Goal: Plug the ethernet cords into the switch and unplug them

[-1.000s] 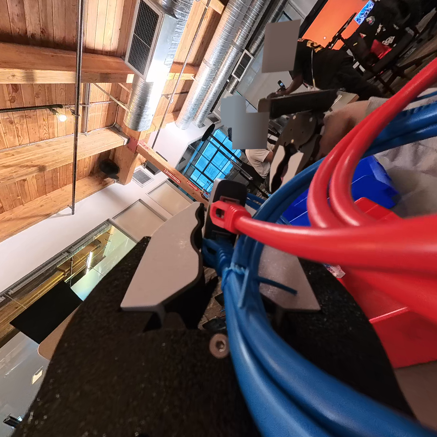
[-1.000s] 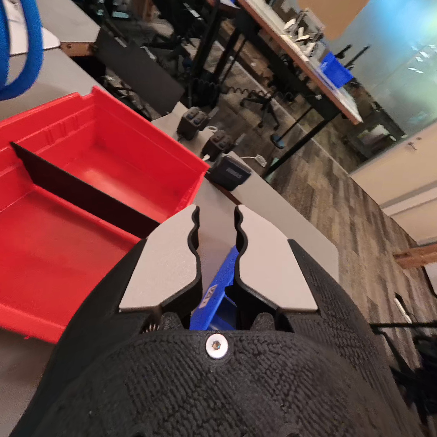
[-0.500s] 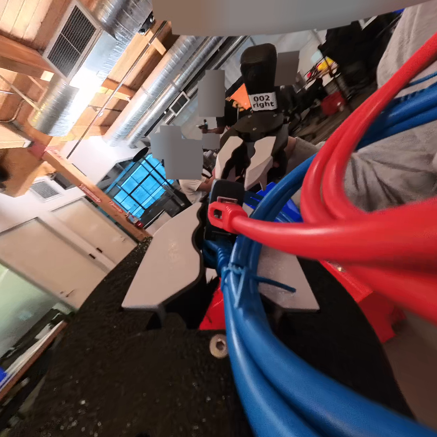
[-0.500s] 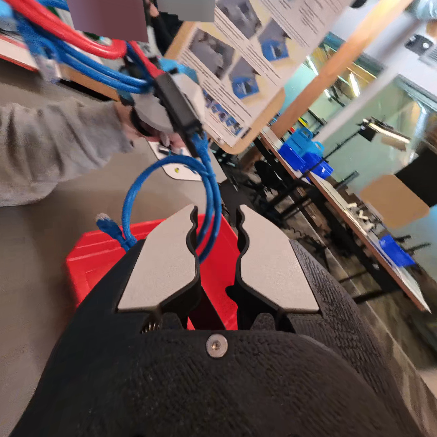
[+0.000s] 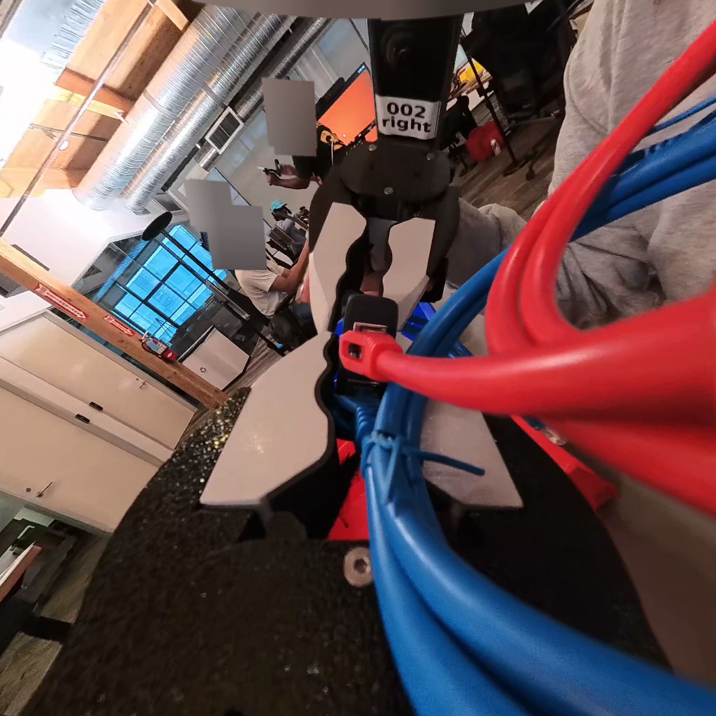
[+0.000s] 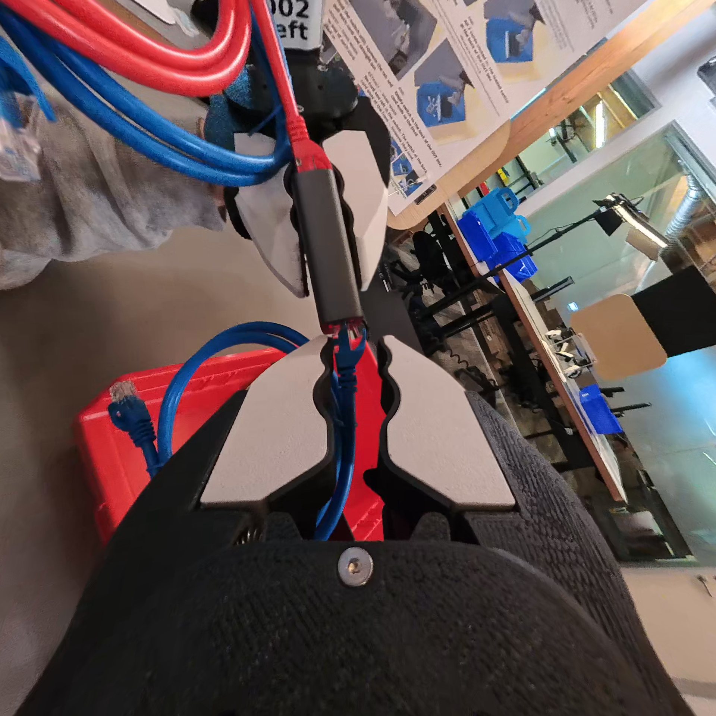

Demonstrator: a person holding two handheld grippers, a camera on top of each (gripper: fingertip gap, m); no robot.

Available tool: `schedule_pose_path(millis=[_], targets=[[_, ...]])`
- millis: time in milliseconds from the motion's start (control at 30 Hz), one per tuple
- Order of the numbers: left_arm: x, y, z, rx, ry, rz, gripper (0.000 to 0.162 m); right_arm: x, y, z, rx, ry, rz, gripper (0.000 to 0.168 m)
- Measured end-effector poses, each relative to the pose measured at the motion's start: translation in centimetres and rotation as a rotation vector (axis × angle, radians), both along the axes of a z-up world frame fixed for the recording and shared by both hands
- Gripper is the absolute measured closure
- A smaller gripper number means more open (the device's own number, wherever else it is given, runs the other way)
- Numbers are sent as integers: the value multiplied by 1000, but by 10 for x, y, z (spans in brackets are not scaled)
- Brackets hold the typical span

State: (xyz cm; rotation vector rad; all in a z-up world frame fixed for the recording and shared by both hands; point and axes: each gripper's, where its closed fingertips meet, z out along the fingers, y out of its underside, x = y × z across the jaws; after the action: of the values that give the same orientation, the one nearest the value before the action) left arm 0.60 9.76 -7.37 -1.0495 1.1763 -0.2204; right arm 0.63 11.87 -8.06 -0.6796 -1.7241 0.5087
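The left gripper (image 6: 321, 217) has its jaws pinched on a black cable coupler (image 6: 329, 252). A red network cable (image 5: 503, 372) is plugged into one end of the coupler, a blue network cable (image 6: 345, 391) into the other. The right gripper (image 6: 350, 372) has its jaws spread around the blue cable's plug, just below the coupler. Behind stands a red bin (image 6: 116, 445) on a grey table (image 6: 116, 310).

Grey tabletop (image 6: 193, 294), red bin (image 6: 116, 457) resting on it
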Motion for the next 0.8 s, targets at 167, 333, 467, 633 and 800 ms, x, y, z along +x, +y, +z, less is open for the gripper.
schedule_pose_path(millis=[167, 333, 467, 633, 800], targets=[[4, 1, -3, 2, 36, 22, 143, 0, 0, -6, 34, -35, -20, 154], [7, -2, -3, -3, 76, 38, 143, 1, -2, -8, 115, -54, -56, 154], [11, -5, -3, -18, 65, 49, 143, 5, -4, -8, 145, -53, -58, 155], [16, -6, -11, -48, 1, 97, 139, 9, -4, -16, 92, -82, -37, 155], [11, -9, 2, 14, -75, 129, 116, 4, -12, -10, 74, -44, 15, 155]])
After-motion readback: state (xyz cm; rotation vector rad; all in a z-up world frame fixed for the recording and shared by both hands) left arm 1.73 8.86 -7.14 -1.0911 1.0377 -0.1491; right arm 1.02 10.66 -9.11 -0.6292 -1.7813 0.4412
